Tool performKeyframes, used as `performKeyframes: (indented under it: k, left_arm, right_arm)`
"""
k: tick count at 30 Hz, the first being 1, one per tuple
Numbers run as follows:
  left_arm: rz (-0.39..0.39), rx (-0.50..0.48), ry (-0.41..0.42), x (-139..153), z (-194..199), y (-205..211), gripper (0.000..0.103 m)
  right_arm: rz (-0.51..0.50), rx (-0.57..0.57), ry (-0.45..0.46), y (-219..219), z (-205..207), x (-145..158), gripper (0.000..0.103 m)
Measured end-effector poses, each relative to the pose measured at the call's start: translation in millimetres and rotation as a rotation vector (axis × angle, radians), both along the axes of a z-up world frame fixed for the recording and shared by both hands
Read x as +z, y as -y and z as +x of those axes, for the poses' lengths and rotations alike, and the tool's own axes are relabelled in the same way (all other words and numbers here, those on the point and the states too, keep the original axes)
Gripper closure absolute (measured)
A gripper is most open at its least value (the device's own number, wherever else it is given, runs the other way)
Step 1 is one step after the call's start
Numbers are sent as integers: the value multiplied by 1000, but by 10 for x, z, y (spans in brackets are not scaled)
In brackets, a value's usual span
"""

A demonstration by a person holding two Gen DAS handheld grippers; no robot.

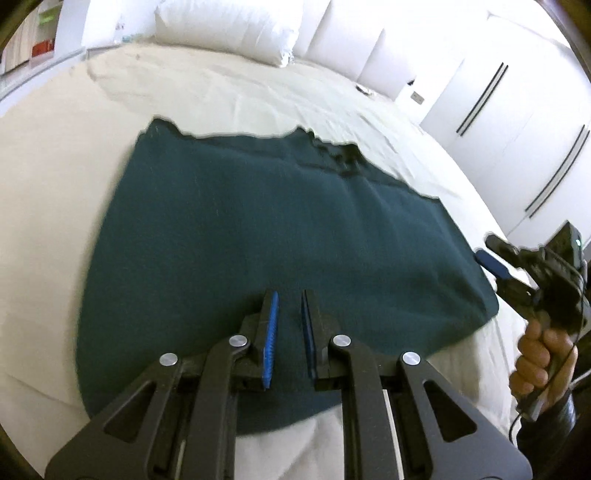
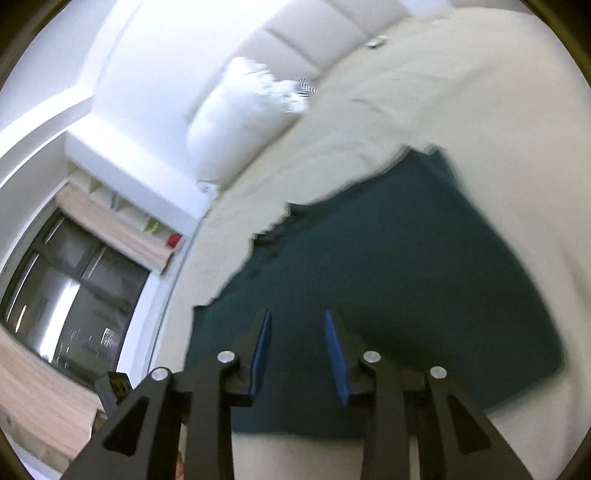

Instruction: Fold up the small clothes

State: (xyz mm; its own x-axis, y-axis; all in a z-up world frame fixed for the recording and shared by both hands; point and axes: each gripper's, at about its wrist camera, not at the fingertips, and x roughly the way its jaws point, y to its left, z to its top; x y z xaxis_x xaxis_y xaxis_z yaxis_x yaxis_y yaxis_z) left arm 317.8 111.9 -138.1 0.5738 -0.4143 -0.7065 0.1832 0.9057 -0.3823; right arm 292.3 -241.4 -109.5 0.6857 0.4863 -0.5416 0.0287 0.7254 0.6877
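Note:
A dark teal garment (image 1: 277,229) lies spread flat on the cream bed sheet (image 1: 48,192); its far edge is uneven and a little rumpled. My left gripper (image 1: 290,295) hovers over the garment's near part, its blue pads almost together with only a narrow slit and nothing in it. At the garment's right edge is my right gripper (image 1: 487,253), held by a hand (image 1: 539,354). In the right wrist view the right gripper (image 2: 297,314) stands open over the garment (image 2: 388,258) near its close edge, and nothing lies between the pads.
A white pillow (image 1: 229,29) leans on the padded white headboard (image 1: 351,44) at the far end of the bed. White wardrobe doors (image 1: 517,129) stand to the right. A dark window (image 2: 66,288) and shelves are beside the bed.

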Motion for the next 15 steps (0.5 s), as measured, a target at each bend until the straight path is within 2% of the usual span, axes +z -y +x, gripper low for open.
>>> performKeyframes:
  k: [2,4,5,6,7,8,11,13,15]
  left_arm:
    - [31,0,-2,28,129,118,91]
    - [53,-12,-79,-129,303,154,91]
    - [6,-9,-94,-166,337,107,91]
    - [-77,6,-90,-187,315,-24,91]
    - [-98,12,-93,-162,324,-63,91]
    - [-105,12,-90,-165,311,-96,91]
    - [-83,8,-73,-141,279,-89,91]
    - [-61,14,-76,-125,273,-57,91]
    - [-52,23,-78,-111,257,-49,91]
  right_arm:
    - [-5,-31,-47,78,161,-143,57]
    - [-64,-95,-133,238,194,-351,58]
    - [-41,-113,-146,337,132,-407,74]
    - [-9,-130,-142,471,4,-412,80]
    - [-6,-157,-123,560,-122,-362,80]
    - [-19,-192,-98,661,-257,-289,78]
    - [-125,-304,-51,961,-618,-66,61]
    - [-205,-317,-67,1083,-720,32,60]
    - [-248,-281,-110,1143,-651,32,60]
